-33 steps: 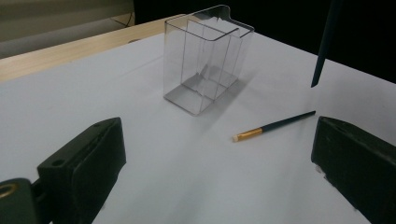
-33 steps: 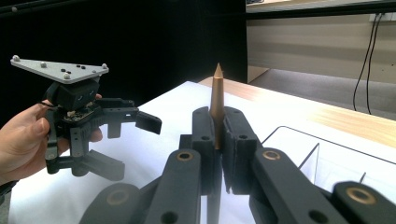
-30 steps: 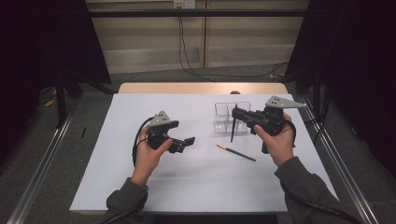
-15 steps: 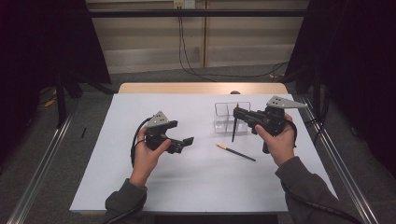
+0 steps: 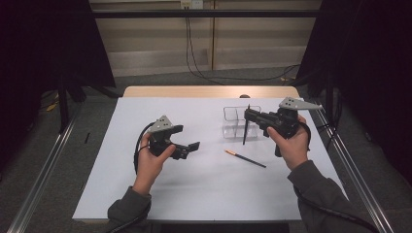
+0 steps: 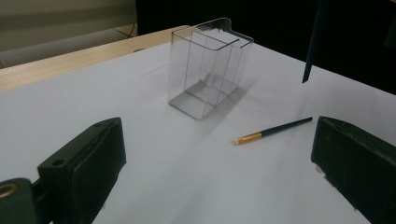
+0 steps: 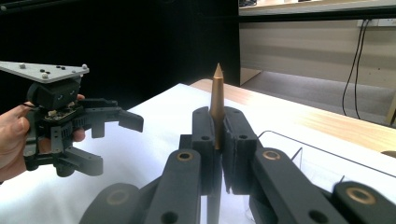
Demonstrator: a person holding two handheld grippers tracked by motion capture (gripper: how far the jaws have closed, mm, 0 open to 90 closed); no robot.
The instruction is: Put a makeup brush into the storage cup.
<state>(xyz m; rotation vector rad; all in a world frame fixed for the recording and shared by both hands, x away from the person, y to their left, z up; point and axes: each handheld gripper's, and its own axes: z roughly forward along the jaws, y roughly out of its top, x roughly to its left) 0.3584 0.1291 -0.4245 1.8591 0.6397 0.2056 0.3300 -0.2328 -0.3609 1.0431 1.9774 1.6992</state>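
My right gripper is shut on a thin brush that stands upright: its gold pointed end sticks up above the jaws, and its dark shaft hangs below them. The shaft hangs right beside a clear two-compartment container, just in front of its right part. A second brush, with a dark handle and a gold end, lies flat on the white sheet in front of the container. My left gripper hovers at centre left, open, with nothing between its jaws, facing the container and the lying brush.
A white sheet covers most of the table, and a strip of bare wood shows along the far edge. Metal rails run along both sides on the floor. Cables hang against the back wall.
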